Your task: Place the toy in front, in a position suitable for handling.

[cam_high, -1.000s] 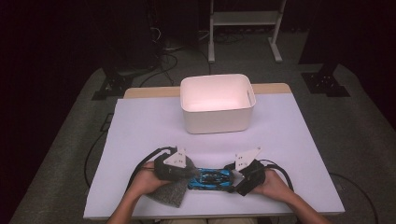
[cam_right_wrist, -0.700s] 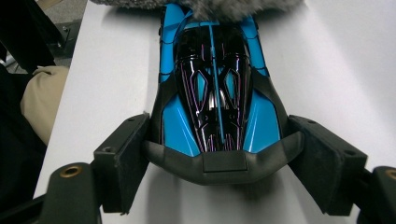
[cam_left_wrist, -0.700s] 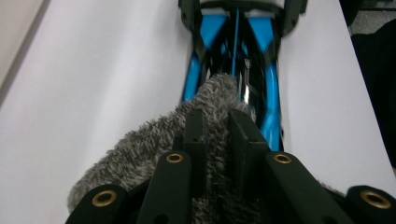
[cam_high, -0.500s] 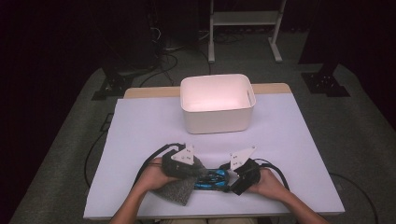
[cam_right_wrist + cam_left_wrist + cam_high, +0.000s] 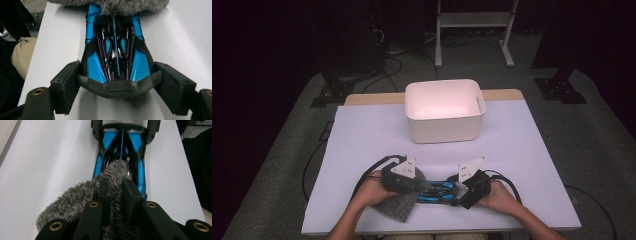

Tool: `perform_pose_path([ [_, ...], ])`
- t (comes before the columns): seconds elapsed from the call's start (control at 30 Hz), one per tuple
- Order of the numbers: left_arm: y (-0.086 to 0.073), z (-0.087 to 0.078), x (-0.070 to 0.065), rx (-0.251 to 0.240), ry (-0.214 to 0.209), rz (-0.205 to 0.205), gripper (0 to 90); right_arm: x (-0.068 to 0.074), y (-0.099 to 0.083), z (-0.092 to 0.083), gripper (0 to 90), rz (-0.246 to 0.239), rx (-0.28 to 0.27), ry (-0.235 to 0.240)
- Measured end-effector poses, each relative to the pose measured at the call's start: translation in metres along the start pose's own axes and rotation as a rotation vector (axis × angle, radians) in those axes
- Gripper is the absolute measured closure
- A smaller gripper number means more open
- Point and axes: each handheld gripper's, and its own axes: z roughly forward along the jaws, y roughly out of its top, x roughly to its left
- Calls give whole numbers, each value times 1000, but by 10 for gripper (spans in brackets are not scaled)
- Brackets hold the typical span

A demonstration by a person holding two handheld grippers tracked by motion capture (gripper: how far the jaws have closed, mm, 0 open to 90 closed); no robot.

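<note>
Grey fuzzy cloth (image 5: pixel 398 205) lay at the counter's (image 5: pixel 362 135) near edge, pinched tight in the left gripper (image 5: pixel 117 187), its tip draped over one end of the blue toy car (image 5: pixel 437 192). At 3 o'clock of the cloth, the right gripper (image 5: pixel 117 82) clamped the car's other end between wide-set fingers (image 5: pixel 67 82). At 12 o'clock stood a white tub (image 5: pixel 445 111), well apart.
</note>
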Motion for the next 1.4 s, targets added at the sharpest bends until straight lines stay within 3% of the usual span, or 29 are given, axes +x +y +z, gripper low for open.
perform_pose_path([
  [0.17, 13, 7, -1, -3, -18, 21, 781, 0, 0, 1, 230, -3, 0, -4],
  [0.33, 3, 2, -1, 23, -7, 5, 781, 1, 0, -1, 230, 4, 1, -6],
  [0.53, -7, 0, 5, 4, -1, -33, 780, 2, 0, -1, 229, -3, 9, -14],
  [0.83, 17, 11, 7, 2, -21, -5, 781, 1, 0, 2, 228, -1, -5, -10],
  [1.03, 39, 30, 9, 12, -66, 22, 781, 3, 3, 6, 229, 4, -12, -11],
  [1.4, 57, 48, 10, 13, -98, 52, 781, 2, 3, 5, 228, 12, -14, -7],
])
